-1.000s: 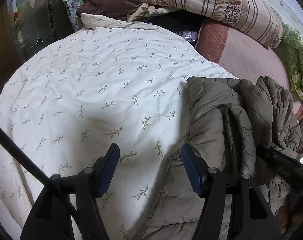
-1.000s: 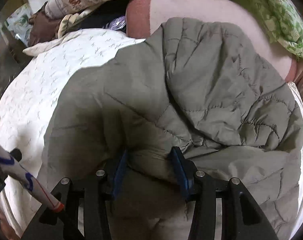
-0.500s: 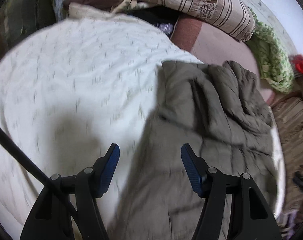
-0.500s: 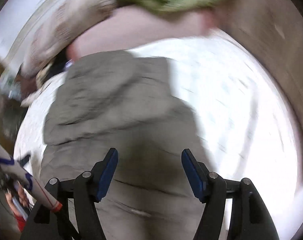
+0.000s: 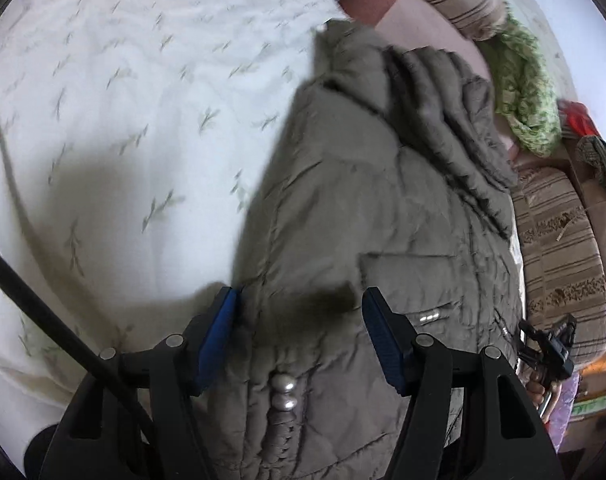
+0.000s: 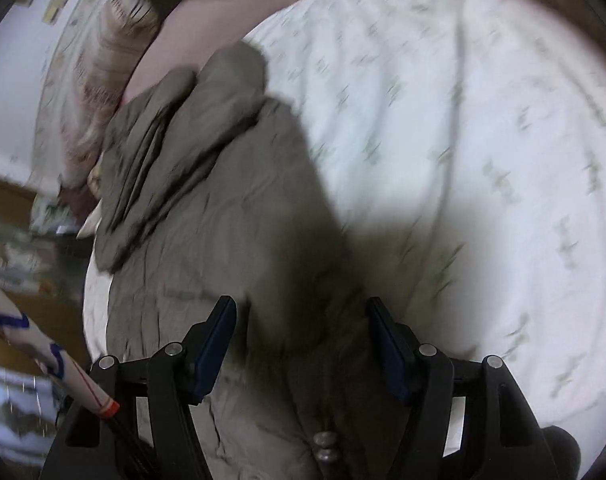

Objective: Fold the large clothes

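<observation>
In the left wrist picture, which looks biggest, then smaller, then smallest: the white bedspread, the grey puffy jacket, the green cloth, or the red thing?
1. White bedspread and grey puffy jacket: alike; the jacket is nearer the camera, so unsure.
2. Green cloth.
3. Red thing.

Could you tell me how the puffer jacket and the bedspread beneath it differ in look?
The puffer jacket is plain grey-brown; the bedspread is cream with small green sprigs. The jacket is quilted and bunched into thick folds at its far end, while the bedspread lies mostly smooth. The jacket carries metal snaps; the bedspread shows none. Both are soft fabric, spread on the bed.
</observation>
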